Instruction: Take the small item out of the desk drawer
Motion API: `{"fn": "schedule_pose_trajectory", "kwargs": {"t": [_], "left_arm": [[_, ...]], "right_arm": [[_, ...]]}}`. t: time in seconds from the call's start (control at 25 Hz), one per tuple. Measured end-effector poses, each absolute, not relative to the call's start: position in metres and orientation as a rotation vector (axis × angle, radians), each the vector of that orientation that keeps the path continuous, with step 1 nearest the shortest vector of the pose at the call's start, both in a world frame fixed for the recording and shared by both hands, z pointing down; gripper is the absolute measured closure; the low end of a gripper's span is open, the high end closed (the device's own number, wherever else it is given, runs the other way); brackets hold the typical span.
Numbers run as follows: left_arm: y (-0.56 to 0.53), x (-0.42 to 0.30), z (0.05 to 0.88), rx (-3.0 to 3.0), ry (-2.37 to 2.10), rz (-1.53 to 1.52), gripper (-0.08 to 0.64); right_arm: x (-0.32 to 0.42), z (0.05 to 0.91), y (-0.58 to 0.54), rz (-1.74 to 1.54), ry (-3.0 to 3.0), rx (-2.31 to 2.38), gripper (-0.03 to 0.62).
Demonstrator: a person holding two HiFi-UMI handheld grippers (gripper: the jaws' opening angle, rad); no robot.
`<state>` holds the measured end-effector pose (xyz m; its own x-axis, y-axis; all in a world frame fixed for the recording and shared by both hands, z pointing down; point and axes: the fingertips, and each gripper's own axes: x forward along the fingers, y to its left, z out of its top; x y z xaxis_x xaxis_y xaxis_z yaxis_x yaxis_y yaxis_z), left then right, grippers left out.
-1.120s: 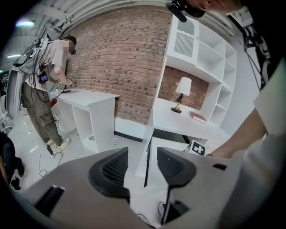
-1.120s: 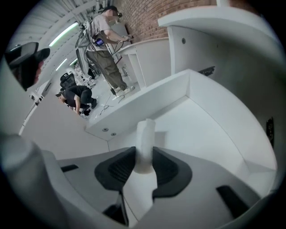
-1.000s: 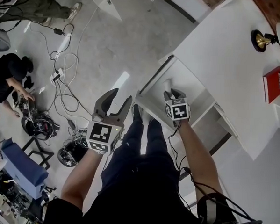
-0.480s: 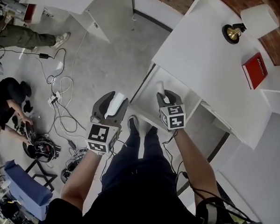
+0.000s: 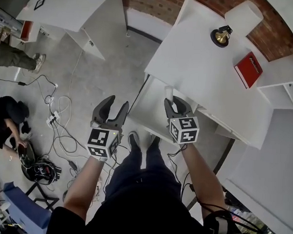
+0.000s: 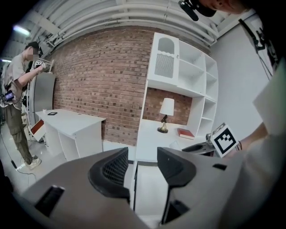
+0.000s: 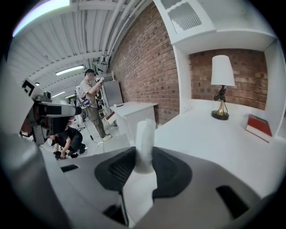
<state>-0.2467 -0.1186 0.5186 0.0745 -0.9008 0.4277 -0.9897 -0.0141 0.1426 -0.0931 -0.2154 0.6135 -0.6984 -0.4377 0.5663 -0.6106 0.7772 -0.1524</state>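
On the left, the left gripper (image 5: 115, 107) hangs over the floor just beside the open drawer (image 5: 151, 108), its jaws spread with nothing between them (its own view shows only the drawer and desk through the gap). It has no part in this step, so it is best kept where it is, clear of the drawer's front edge and out of the other hand's path.

Further right, the right gripper (image 5: 175, 106) is pinching the small white item (image 5: 168, 92), a short cylinder that stands up out of the jaws, gripped near its lower end. In the head view it sits above the drawer, close to the edge of the desk (image 5: 198, 63).

The step in hand looks like carrying the item out and away. To do it well:
- Keep the pinch even, since the grip is low and most of the item pokes out unsupported.
- Hold the item upright, so it cannot lever loose.
- Move it up and outward past the desk edge without brushing it.
- If it is to be set down, the bare near part of the desk seems safest, well apart from the lamp (image 5: 220, 36) and the red book (image 5: 248, 69) further right.
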Motion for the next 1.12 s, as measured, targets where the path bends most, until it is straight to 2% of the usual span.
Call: {"fn": "schedule_pose_trajectory", "kwargs": {"t": [0.64,1.12], "left_arm": [[-0.159,-0.251,0.411,2.145,-1.955,0.198,0.359],[-0.216,-0.24,0.347,2.339,-1.981,0.183,0.359]], "right_arm": [[0.003,0.456,-0.254,0.374,-2.515,1.268,0.474],[0.127,0.408,-0.275,0.33,-2.354,1.664,0.474]]}}
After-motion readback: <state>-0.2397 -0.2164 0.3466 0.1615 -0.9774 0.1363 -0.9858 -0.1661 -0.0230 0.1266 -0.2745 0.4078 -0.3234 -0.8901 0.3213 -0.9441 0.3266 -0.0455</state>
